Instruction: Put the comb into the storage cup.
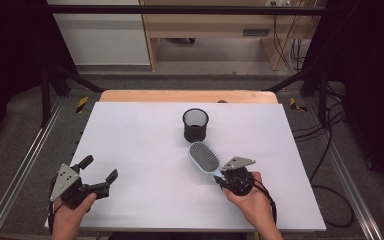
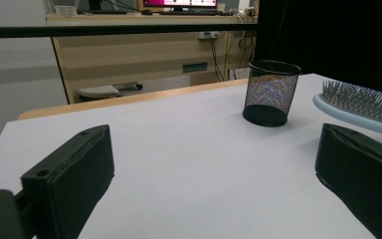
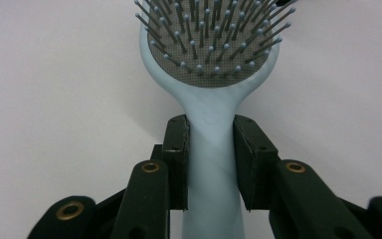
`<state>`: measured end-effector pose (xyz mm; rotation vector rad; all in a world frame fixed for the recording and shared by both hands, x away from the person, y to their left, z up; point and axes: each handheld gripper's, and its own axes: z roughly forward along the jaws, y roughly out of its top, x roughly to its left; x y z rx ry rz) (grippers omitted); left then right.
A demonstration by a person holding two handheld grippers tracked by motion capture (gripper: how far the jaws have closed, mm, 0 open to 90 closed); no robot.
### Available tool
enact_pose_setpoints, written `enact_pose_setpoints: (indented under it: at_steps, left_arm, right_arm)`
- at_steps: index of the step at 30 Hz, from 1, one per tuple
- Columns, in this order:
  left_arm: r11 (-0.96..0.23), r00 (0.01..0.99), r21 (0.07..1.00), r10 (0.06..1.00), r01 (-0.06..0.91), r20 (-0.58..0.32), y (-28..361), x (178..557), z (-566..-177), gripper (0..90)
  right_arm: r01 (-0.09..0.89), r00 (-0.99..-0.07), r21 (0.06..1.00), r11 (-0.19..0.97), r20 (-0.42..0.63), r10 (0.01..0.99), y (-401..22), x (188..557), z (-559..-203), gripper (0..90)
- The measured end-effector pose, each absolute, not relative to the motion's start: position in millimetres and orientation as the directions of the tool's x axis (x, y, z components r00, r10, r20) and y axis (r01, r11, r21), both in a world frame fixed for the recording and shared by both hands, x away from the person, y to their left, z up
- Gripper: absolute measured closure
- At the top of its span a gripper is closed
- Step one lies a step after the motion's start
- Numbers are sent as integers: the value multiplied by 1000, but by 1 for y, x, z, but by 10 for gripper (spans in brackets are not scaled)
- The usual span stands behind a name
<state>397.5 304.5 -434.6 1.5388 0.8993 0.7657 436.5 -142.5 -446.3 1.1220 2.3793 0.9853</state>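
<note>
The light-blue hairbrush [image 1: 204,157] lies with its bristled head toward the black mesh pen cup [image 1: 195,124], the head's far edge just short of the cup's base, and its handle running back from the cup toward the person's right hand [image 1: 250,200]. The right tongs [image 1: 221,178] are clamped on that handle: in the right gripper view the hairbrush [image 3: 212,149] passes straight up between the two black pads, each pressed flat against a side of the handle just below the neck, with the oval head and its grey pins rising beyond the pad tips. The bristles face up, away from the white tabletop [image 1: 145,150]. Whether the head rests on the tabletop or hangs just above it cannot be told from the high view; in the left gripper view the hairbrush [image 2: 358,107] appears tilted, its head raised a little beside the pen cup [image 2: 270,93].

The left tongs [image 1: 100,172] are well apart from the cup, on its near left side, close to the tabletop's front left corner, held in the left hand [image 1: 70,215]. Their jaws stand wide with nothing between them, and they point toward the cup.

Beyond the cup, the tabletop's wooden far edge [image 1: 187,96] shows.
</note>
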Motion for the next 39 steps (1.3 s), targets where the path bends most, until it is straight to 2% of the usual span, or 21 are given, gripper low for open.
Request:
enact_pose_setpoints:
  at_steps: [3, 6, 12, 15, 17, 25, 31, 39]
  left_arm:
    - [-58, 491, 989, 871, 134, -16, 301, 398, -436, 18]
    - [-11, 483, 986, 873, 164, -71, 296, 400, -438, 21]
    - [-36, 506, 988, 861, 149, -45, 287, 397, -437, 19]
    - [-56, 520, 993, 854, 104, -6, 281, 399, -430, 19]
    - [-88, 537, 993, 843, 74, 35, 273, 406, -420, 20]
    - [-126, 584, 992, 806, 9, 96, 235, 445, -376, 18]
    - [-22, 579, 999, 815, -31, 36, 217, 464, -357, 25]
    - [61, 598, 997, 798, 53, -81, 211, 456, -379, 25]
  right_arm:
    - [532, -637, 719, 448, -9, 771, -142, 437, -445, 693]
    - [514, -636, 731, 448, -26, 772, -141, 437, -443, 693]
    - [496, -630, 757, 425, -24, 776, -142, 435, -439, 694]
    - [481, -623, 777, 407, -24, 782, -143, 434, -435, 694]
    - [465, -620, 789, 401, -33, 784, -142, 435, -431, 694]
    - [423, -614, 836, 349, -19, 789, -137, 448, -411, 694]
    - [390, -629, 852, 348, -29, 777, -117, 463, -403, 694]
    - [346, -663, 879, 328, -18, 749, -103, 466, -412, 694]
